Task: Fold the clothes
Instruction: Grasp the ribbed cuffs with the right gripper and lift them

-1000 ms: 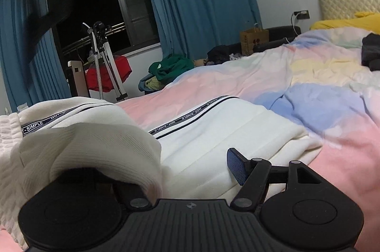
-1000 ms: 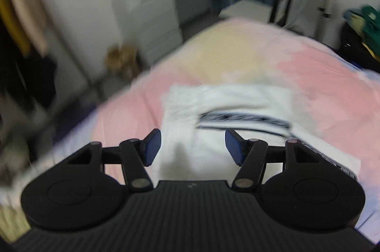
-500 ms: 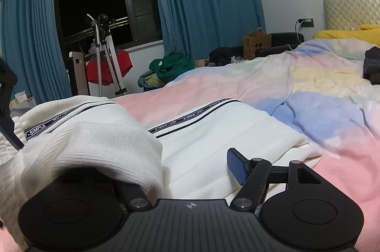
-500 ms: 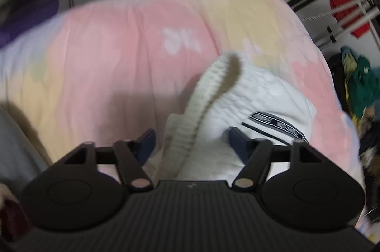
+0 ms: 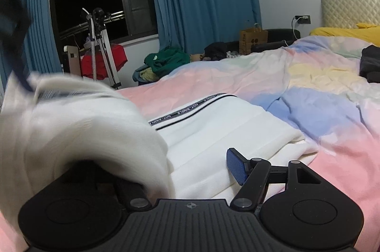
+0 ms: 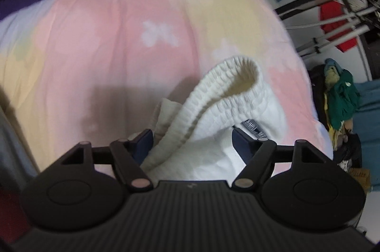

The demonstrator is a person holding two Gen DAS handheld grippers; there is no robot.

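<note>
Closing my right jaws [image 6: 192, 140] around the bunched ribbed waistband [image 6: 228, 81] of the white knit garment [image 5: 213, 133], I have cloth between the pads but no firm pinch yet. My left jaws [image 5: 185, 168] stand spread, one finger buried under a draped fold. Soft, light and floppy, it should be gripped at the thick elastic hem. Beyond, the rest lies flat on the pastel bed [image 5: 320, 90].

— What do those tongs look like up close?

— The left tongs [image 5: 197, 171]: black ribbed body, two round discs, silver pivot screws, a small logo, a blue textured pad [image 5: 235, 166] on an angular black link.

— And the other?

— The right tongs [image 6: 192, 140] match: same ribbing, navy pads [image 6: 239, 139], pale pivot screws.
</note>
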